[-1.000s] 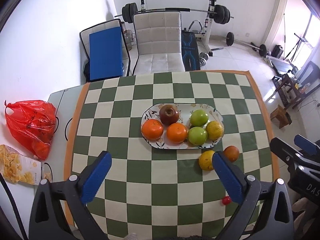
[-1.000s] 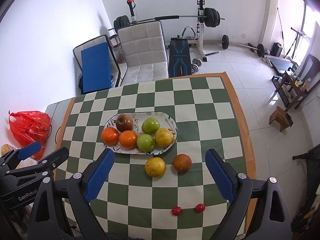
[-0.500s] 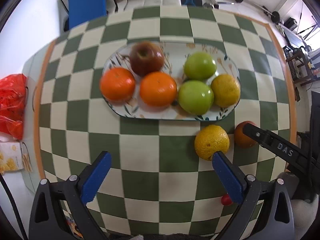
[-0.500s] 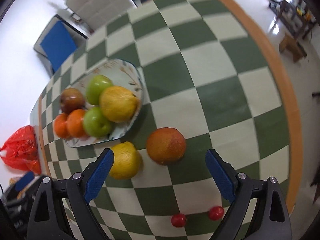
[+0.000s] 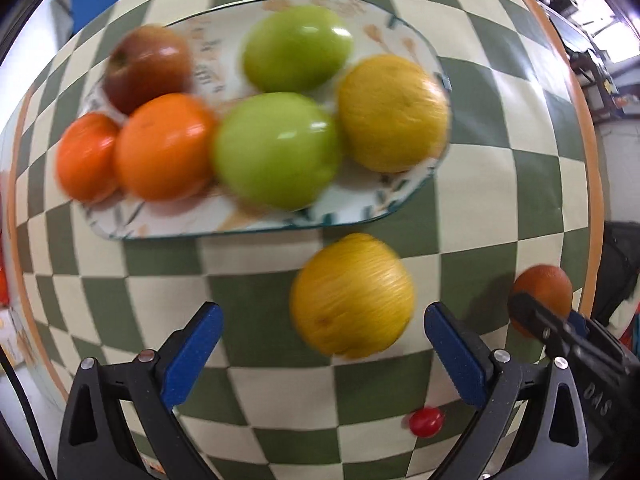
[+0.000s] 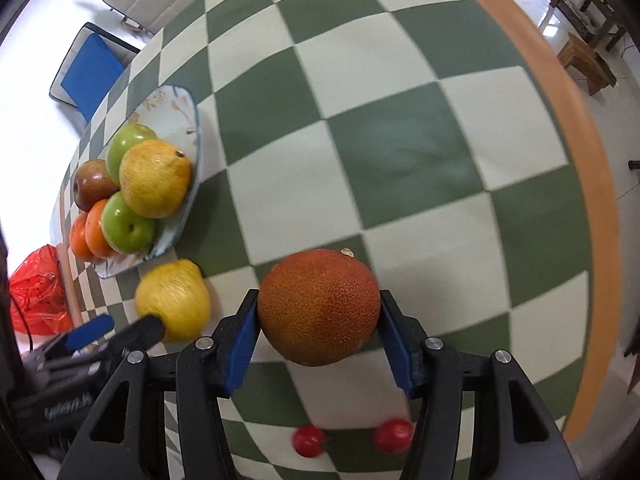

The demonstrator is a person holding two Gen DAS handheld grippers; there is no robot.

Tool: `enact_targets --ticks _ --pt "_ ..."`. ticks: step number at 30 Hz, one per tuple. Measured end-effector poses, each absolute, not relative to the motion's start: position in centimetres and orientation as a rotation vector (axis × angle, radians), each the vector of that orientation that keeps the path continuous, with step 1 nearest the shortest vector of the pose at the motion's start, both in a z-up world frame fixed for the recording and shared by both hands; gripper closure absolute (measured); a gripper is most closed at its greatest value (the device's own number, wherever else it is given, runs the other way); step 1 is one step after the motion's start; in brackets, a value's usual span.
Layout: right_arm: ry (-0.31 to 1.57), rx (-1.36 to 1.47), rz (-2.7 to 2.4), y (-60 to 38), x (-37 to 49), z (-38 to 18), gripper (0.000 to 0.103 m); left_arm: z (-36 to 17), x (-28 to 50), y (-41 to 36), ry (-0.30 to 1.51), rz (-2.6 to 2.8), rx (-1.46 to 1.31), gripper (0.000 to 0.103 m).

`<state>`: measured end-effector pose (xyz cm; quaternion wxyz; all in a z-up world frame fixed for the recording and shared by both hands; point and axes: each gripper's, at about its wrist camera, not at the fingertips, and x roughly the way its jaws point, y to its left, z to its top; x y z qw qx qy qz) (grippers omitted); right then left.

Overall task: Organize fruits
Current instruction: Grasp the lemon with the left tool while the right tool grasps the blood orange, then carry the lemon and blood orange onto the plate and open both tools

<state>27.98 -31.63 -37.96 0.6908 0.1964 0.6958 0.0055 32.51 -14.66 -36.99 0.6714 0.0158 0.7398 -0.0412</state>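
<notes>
My right gripper [image 6: 318,312] is shut on a reddish orange [image 6: 319,306], its blue pads pressed on both sides; that orange also shows in the left wrist view [image 5: 544,288]. My left gripper [image 5: 320,344] is open, with a loose yellow fruit [image 5: 352,296] just ahead between its fingers; the fruit also shows in the right wrist view [image 6: 173,300]. A patterned plate [image 5: 360,216] holds two green apples [image 5: 276,148], two oranges [image 5: 164,146], a red apple [image 5: 148,66] and a yellow fruit [image 5: 394,112].
Two small red cherry tomatoes [image 6: 308,440] lie on the checkered tablecloth [image 6: 400,140] under my right gripper; one shows in the left wrist view [image 5: 426,421]. A red plastic bag [image 6: 38,292] sits off the table's left. Chairs [image 6: 92,72] stand at the far side.
Both grippers moved down and closer to the table. My right gripper closed onto the reddish orange. My left gripper came up to the loose yellow fruit, still open.
</notes>
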Motion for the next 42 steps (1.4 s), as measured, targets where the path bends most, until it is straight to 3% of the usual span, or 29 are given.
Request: enact_targets --ticks 1,4,15,27,42 --pt "1.558 0.432 0.006 -31.9 27.6 -38.1 0.044 -37.2 32.5 -15.2 1.657 -0.093 0.058 0.005" --pt "1.562 0.442 -0.011 -32.3 26.6 -38.6 0.044 -37.8 32.3 -17.0 1.633 -0.105 0.151 0.041" --pt "1.566 0.447 0.058 -32.6 25.4 -39.7 0.043 -36.1 27.3 -15.6 1.633 -0.157 0.164 0.042" --pt "1.575 0.44 0.063 -32.2 25.6 -39.8 0.04 -37.8 26.0 -12.6 1.667 -0.106 0.045 0.042" --pt "1.537 0.453 0.054 -32.3 24.8 -39.3 0.042 -31.3 27.8 -9.6 1.588 -0.133 -0.039 0.042"
